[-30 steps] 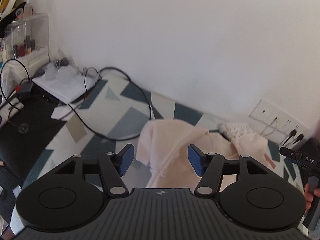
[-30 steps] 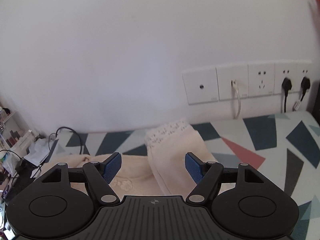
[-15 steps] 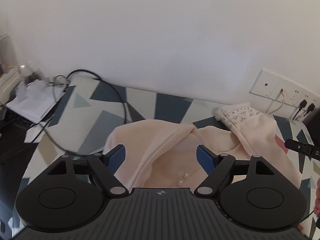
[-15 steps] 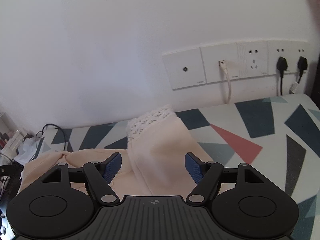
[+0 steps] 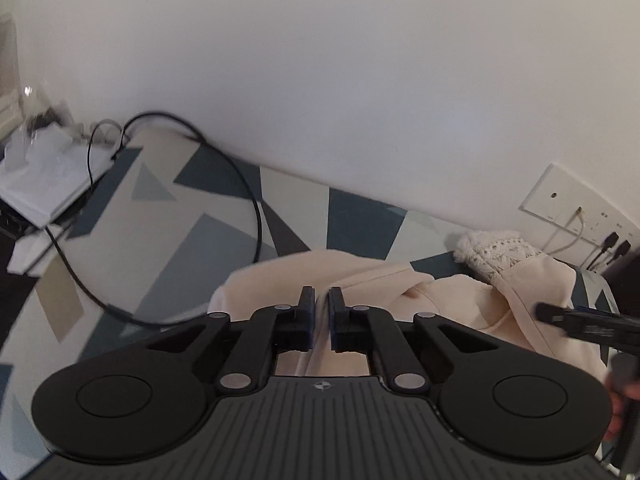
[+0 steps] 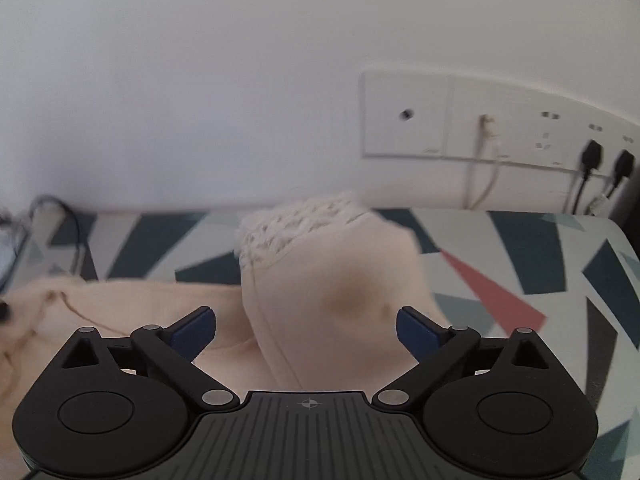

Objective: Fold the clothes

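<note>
Where the cream garment [image 5: 452, 304] lay rumpled on the patterned tabletop [image 5: 168, 236] near the wall, the left hand-held gripper [image 5: 318, 303] had its blue pads nearly pressed together over the cloth's left part; a slim gap showed between them, and whether any fabric was pinched there could not be made out, since the gripper's body hid the cloth beneath. The right hand-held gripper [image 6: 306, 322] was spreading, its pads wide on either side of a folded sleeve [image 6: 332, 280] without touching it. That sleeve ended in a lace cuff [image 6: 288, 226], blurred, pointing toward the wall. In the left view the right gripper [image 5: 588, 322] appeared only as a dark smear at the right edge, with part of a hand [image 5: 624, 404] cut off below it. A black cable [image 5: 248, 184] looped across the tabletop left of the garment. Wall sockets [image 6: 500, 120] with plugs sat behind, and the clutter at far left was too blurred to identify.
</note>
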A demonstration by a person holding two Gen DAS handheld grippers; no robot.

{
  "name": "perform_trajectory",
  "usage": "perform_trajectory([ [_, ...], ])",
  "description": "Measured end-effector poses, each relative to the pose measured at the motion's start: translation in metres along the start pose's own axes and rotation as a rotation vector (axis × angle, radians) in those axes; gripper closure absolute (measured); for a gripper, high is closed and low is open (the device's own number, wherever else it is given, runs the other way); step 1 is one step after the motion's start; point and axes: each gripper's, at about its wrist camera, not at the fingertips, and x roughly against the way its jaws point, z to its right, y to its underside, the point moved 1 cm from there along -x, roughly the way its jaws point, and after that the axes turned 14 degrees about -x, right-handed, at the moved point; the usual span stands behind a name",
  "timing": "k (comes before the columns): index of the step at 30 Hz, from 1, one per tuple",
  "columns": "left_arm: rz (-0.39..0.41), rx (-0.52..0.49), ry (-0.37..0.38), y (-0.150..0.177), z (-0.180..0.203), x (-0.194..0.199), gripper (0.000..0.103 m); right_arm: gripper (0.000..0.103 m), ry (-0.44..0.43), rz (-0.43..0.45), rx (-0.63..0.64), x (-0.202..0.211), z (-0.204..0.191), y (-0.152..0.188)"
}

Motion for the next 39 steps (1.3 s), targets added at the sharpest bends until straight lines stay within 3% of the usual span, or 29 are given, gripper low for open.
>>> perform_trajectory([
  [2,0.037,-0.007,0.003,-0.001,-0.007,0.016,0.097,0.032,0.098,0.007,0.05,-0.017,-0.006,0.007],
  [3,0.056,-0.007,0.004,-0.002,-0.011,0.024,0.097,0.065,0.14,0.012,0.067,-0.024,-0.008,0.011],
  [4,0.074,-0.006,0.006,-0.002,-0.015,0.032,0.097,0.086,0.14,0.028,0.024,-0.022,0.0,0.011],
  [7,0.113,0.028,0.022,-0.002,-0.027,0.056,0.098,0.094,0.144,0.088,-0.124,-0.007,0.029,0.008],
  [11,0.171,0.088,0.051,0.003,-0.038,0.09,0.098,0.095,0.258,0.226,-0.276,0.034,0.077,0.0],
  [15,0.176,0.065,0.02,0.022,-0.045,0.119,0.098,0.095,0.364,0.237,-0.409,0.059,0.133,0.002],
  [20,-0.003,0.137,0.051,0.068,-0.062,0.116,0.098,0.09,0.424,0.1,-0.387,0.055,0.161,0.027],
  [21,-0.041,0.133,0.058,0.076,-0.062,0.113,0.097,0.084,0.429,0.073,-0.373,0.054,0.162,0.032],
  [24,-0.13,0.083,0.065,0.092,-0.055,0.103,0.096,0.066,0.432,0.117,-0.282,0.06,0.136,0.04],
  [26,-0.162,0.025,0.043,0.093,-0.049,0.099,0.089,0.061,0.395,0.153,-0.233,0.063,0.117,0.038],
  [27,-0.172,-0.015,0.015,0.091,-0.045,0.097,0.074,0.055,0.359,0.161,-0.204,0.064,0.107,0.036],
  [28,-0.178,-0.065,-0.028,0.088,-0.04,0.096,0.052,0.046,0.323,0.169,-0.176,0.065,0.097,0.033],
  [30,-0.146,-0.164,-0.081,0.081,-0.032,0.097,0.037,0.044,0.257,0.178,-0.124,0.064,0.079,0.028],
  [35,-0.07,-0.367,-0.043,0.056,-0.007,0.084,0.035,0.04,0.088,0.163,-0.015,0.056,0.038,0.019],
  [39,-0.083,-0.438,-0.036,0.043,0.014,0.051,0.035,0.034,-0.024,0.122,0.091,0.038,0.0,0.023],
])
